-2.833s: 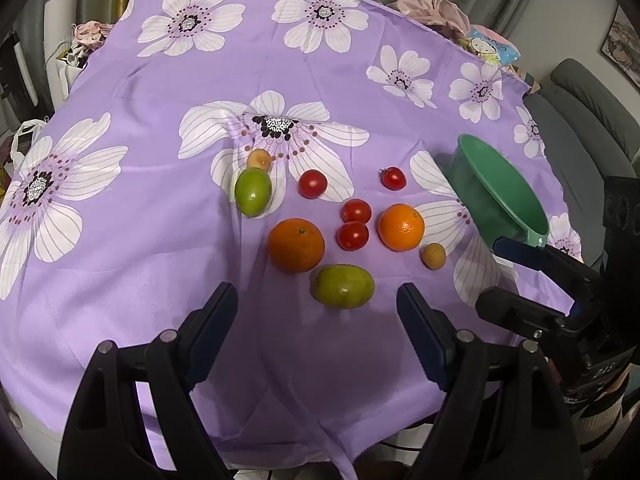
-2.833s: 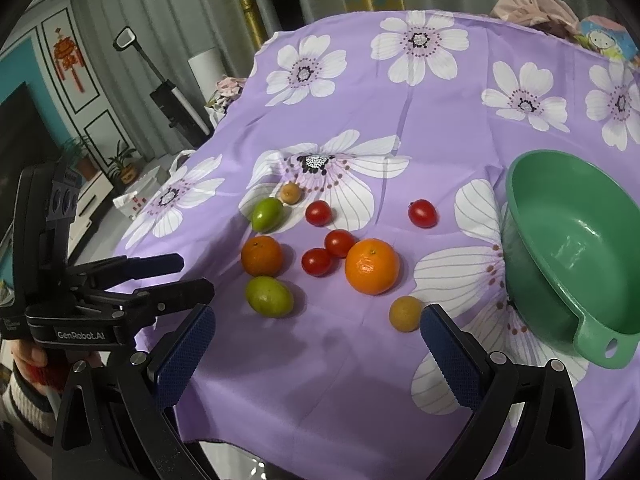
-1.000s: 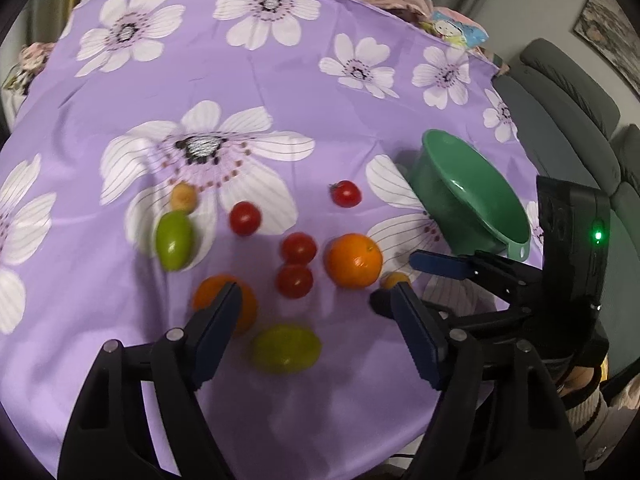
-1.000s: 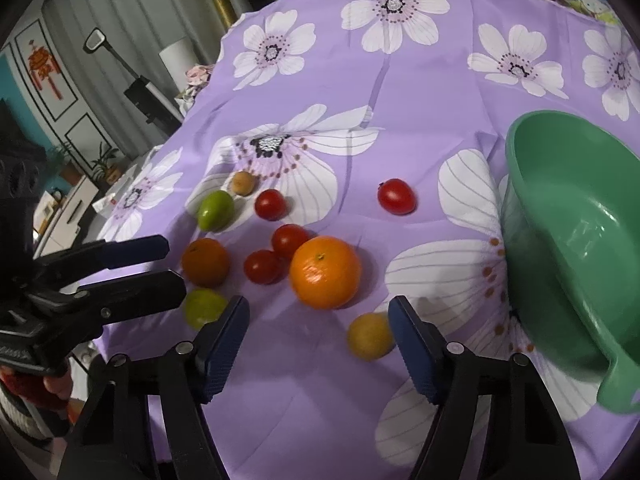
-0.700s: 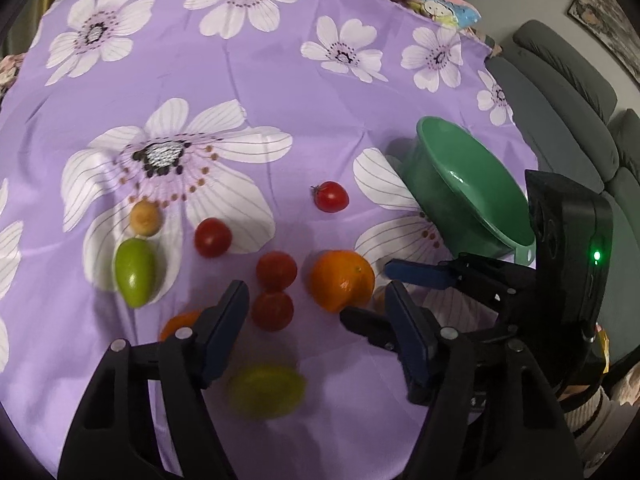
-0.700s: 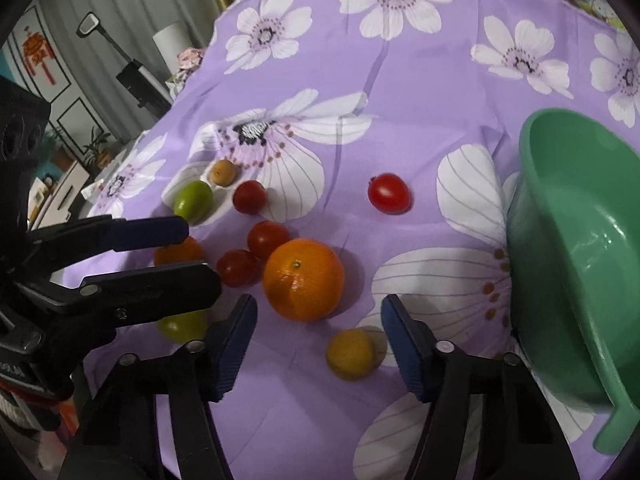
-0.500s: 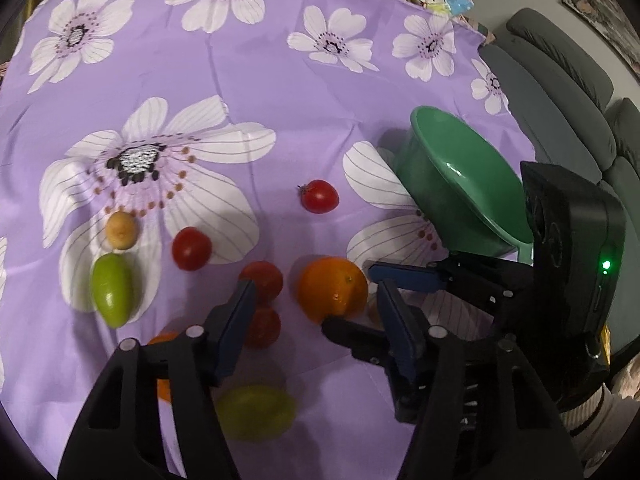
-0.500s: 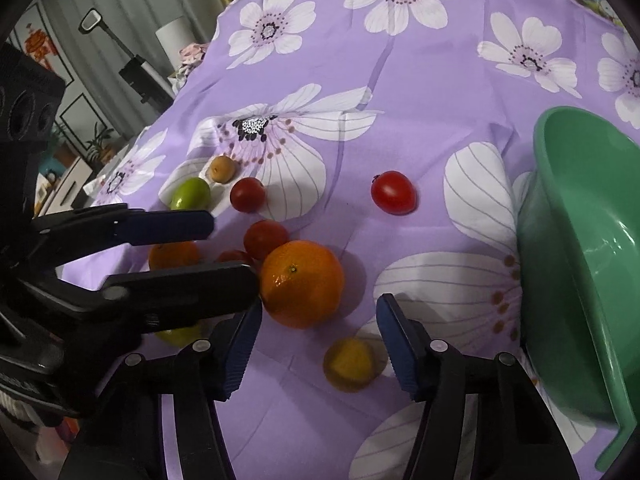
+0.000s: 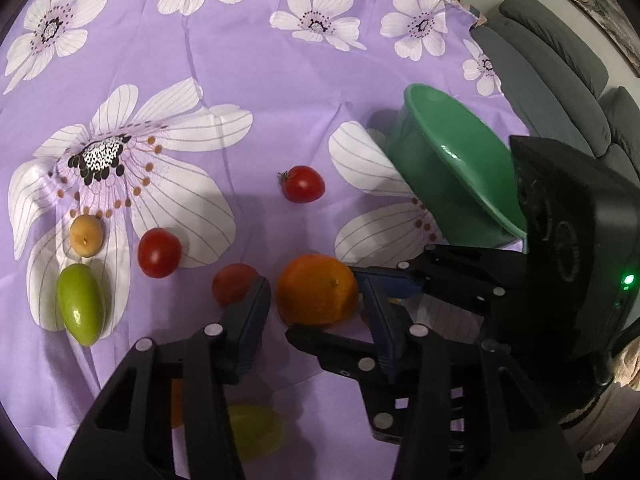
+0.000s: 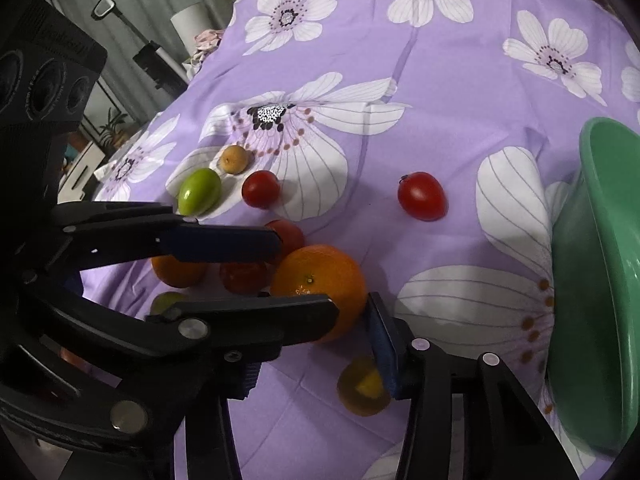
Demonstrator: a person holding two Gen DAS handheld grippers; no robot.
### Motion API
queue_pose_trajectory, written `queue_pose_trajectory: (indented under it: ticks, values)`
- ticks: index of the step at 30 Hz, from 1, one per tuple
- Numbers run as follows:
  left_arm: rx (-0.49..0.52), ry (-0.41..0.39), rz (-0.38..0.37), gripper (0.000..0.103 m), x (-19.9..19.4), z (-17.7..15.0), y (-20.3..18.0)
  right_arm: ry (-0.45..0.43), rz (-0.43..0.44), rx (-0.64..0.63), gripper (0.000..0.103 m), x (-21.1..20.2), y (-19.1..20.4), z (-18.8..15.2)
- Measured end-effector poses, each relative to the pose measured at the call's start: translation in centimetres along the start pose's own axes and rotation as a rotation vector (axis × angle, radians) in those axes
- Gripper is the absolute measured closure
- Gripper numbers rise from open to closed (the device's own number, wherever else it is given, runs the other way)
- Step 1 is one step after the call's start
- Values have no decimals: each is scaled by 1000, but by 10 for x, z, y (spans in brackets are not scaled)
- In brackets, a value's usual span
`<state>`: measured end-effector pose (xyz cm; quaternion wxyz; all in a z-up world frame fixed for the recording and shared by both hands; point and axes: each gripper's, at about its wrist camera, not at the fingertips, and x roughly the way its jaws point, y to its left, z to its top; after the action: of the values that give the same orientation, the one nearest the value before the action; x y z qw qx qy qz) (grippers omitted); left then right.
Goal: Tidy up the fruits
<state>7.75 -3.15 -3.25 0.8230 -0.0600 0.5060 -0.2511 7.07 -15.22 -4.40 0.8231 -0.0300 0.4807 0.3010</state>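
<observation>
Purple white-flowered cloth (image 9: 248,80), green bowl (image 9: 452,160), orange fruit (image 9: 316,288), red tomatoes (image 9: 302,184).

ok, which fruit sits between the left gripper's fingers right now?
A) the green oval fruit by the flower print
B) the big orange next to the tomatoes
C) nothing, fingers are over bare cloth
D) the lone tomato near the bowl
B: in the left wrist view the big orange sits between the left gripper fingers, which have just been closing around it; a gap still shows on each side.
</observation>
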Motion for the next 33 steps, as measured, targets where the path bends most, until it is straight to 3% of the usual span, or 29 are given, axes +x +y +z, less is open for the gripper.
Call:
queue_pose_trajectory:
  ticks: [14,33]
  values:
    - [-17,-4,-19,60,-4,-3,-2,-12,-11,3,56,-5,3,-1]
    - [125,-93,-16,61,-34,1,-62,-175,-75,16,56,-71,7,-19]
